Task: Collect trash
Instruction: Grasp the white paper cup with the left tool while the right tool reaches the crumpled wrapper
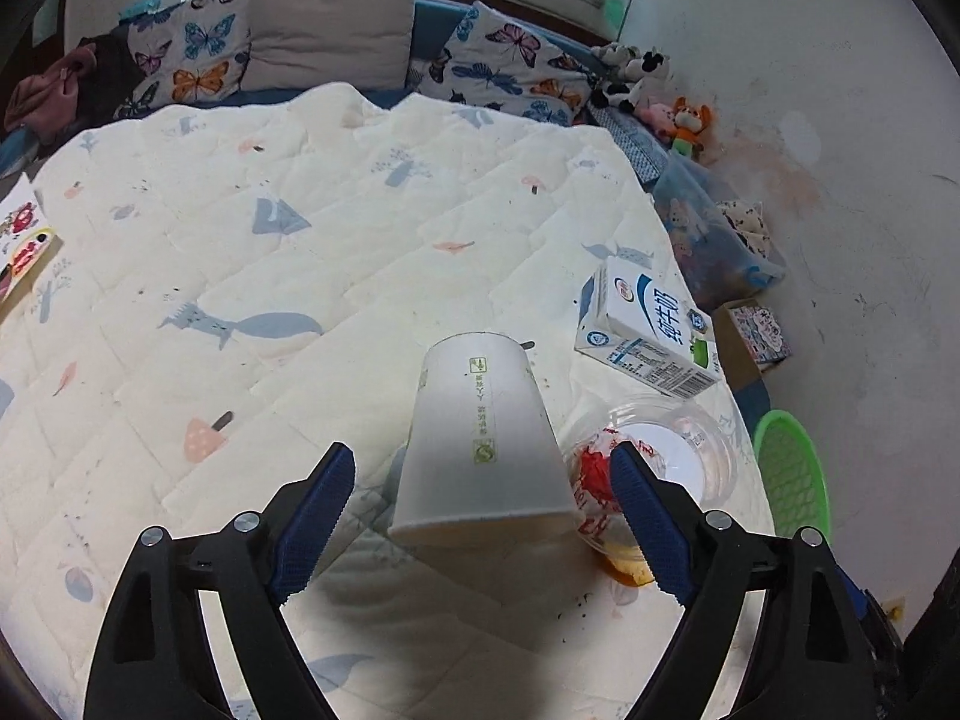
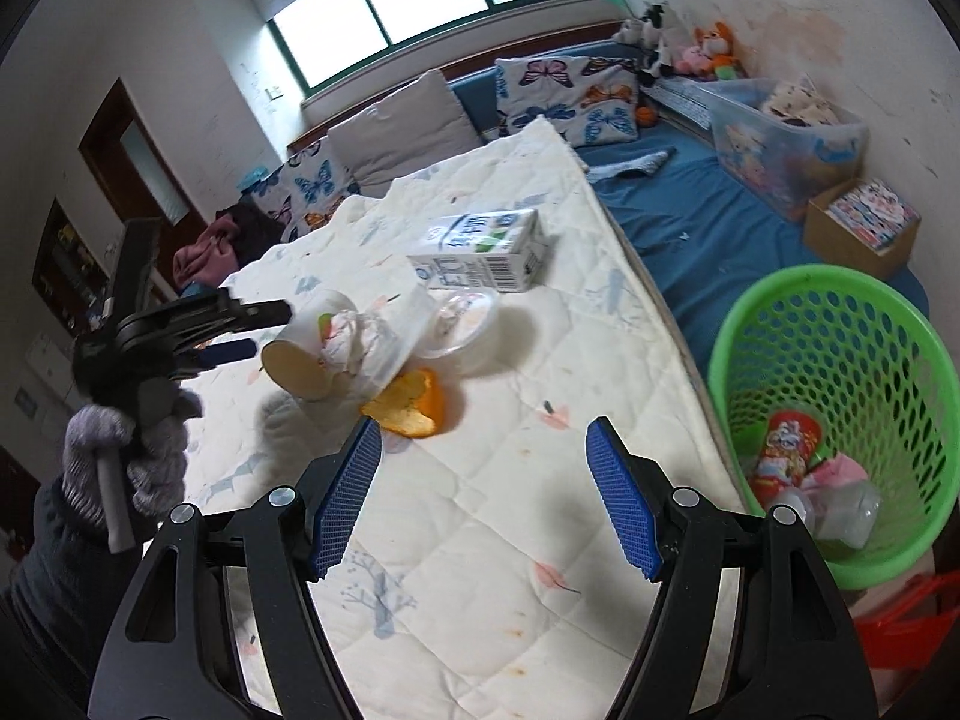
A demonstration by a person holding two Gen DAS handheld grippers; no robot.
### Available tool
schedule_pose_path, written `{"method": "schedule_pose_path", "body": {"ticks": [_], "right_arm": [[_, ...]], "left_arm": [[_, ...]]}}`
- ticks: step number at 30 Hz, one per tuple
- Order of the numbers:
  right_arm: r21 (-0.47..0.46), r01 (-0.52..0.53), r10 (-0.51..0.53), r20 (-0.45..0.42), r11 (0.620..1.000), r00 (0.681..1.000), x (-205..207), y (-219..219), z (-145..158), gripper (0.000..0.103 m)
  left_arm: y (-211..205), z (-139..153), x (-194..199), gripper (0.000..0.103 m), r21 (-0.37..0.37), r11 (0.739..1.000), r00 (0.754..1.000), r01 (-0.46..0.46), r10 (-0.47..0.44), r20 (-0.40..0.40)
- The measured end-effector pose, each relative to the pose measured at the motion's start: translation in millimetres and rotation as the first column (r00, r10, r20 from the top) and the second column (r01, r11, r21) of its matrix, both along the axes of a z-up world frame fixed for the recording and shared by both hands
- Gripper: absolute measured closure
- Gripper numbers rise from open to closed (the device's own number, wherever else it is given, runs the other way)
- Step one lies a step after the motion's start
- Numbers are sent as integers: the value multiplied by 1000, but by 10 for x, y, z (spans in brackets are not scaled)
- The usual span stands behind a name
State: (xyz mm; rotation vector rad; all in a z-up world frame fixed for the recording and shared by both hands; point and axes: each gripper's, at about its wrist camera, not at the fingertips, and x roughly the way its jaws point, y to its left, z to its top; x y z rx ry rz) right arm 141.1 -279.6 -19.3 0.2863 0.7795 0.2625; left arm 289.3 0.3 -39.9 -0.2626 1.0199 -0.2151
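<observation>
A white paper cup (image 1: 480, 444) lies on its side on the quilted bed, its open rim toward my left gripper (image 1: 483, 468). The left jaws are open and stand either side of the cup without touching it. The cup also shows in the right wrist view (image 2: 306, 348), with crumpled wrapper beside it. A clear plastic cup (image 1: 678, 450) with red wrapper (image 1: 594, 474) lies right of it. An orange peel (image 2: 411, 405) lies in front. A milk carton (image 2: 480, 252) lies further back. My right gripper (image 2: 483, 456) is open and empty above the quilt, right of the peel.
A green mesh basket (image 2: 840, 324) stands on the floor right of the bed and holds a red wrapper and plastic bottles. A clear storage bin (image 2: 780, 138) and a cardboard box (image 2: 864, 228) stand beyond it. Pillows (image 1: 330, 30) line the bed's far end.
</observation>
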Motion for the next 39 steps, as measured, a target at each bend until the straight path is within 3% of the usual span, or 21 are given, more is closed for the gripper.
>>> {"method": "schedule_pose_path", "body": {"ticks": [5,11,12,26,39], "right_arm": [[-17,-27,27,-2,1000,1000,36,103,-2,32],[-29,-47,47,-1,998,999,89,166,16,32],[-32,-51,51,-1,998,999,97,180,21,32],[-118,-164,168,28,979,985,343,642,146,35],[-281,-322,329,-25,904,944,829,1375,5,40]], "left_arm": [[-50,-121,160,20,-1,1000,999,12,-12,-45],[-17,-252,224,34,-53,998,996,14,-19,-90],[-8,-265,218,40,-58,998,996,15,-20,-91],[348,-14,-135,43,-84,996,1000,-3,2,-3],[774,172,-474,43,-85,995,998,-44,48,50]]}}
